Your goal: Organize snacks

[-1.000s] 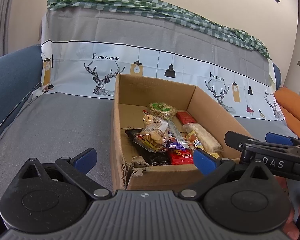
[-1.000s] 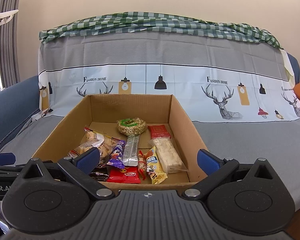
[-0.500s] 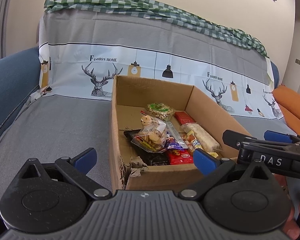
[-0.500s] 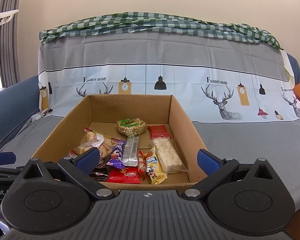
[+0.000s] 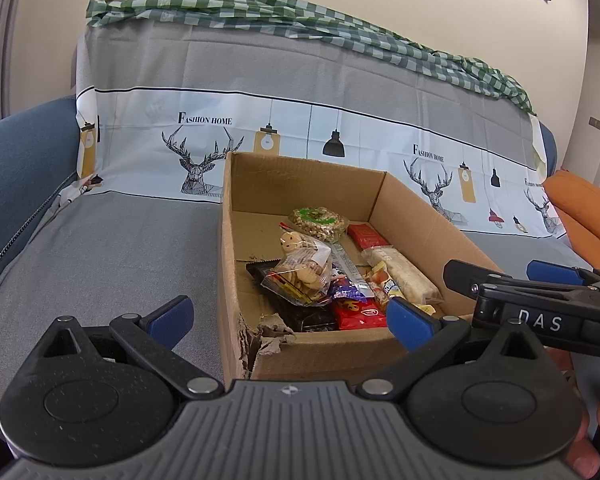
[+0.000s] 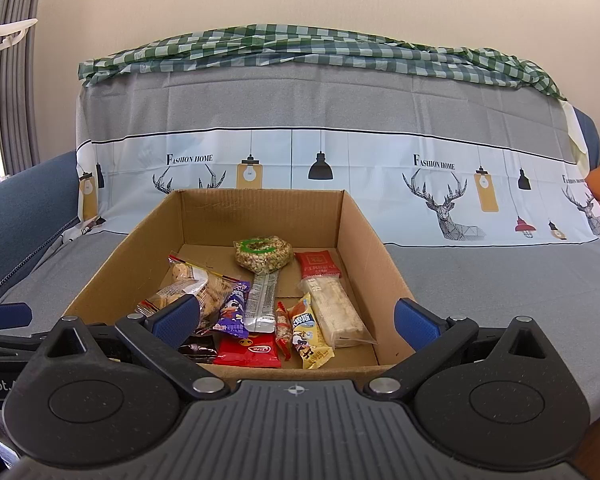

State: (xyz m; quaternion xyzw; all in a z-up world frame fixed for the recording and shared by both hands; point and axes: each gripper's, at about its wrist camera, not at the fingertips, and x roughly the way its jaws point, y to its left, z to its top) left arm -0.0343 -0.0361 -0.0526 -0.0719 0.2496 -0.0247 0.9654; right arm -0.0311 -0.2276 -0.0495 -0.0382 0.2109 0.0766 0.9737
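An open cardboard box (image 6: pixel 364 236) (image 5: pixel 420 216) sits on the covered sofa seat and holds several snacks: a clear bag of biscuits (image 6: pixel 204 284) (image 5: pixel 304 272), a round nut cake (image 6: pixel 264 254), a silver bar (image 6: pixel 262 300), a red packet (image 6: pixel 316 264), a pale long bar (image 6: pixel 336 308), a yellow packet (image 6: pixel 310 336) and a red pack (image 6: pixel 248 352). My right gripper (image 6: pixel 296 316) is open and empty, at the box's near edge. My left gripper (image 5: pixel 288 316) is open and empty, over the box's torn near-left corner. The right gripper also shows in the left wrist view (image 5: pixel 512 272).
The sofa has a grey deer-print cover (image 6: pixel 460 280) and a green checked cloth (image 6: pixel 300 48) along the back. A blue armrest (image 5: pixel 16 168) is at the left. An orange cushion (image 5: pixel 588 208) lies at the right.
The left gripper has shifted slightly, so the box sits a little lower and more left in its view. The right gripper and the snacks have not moved.
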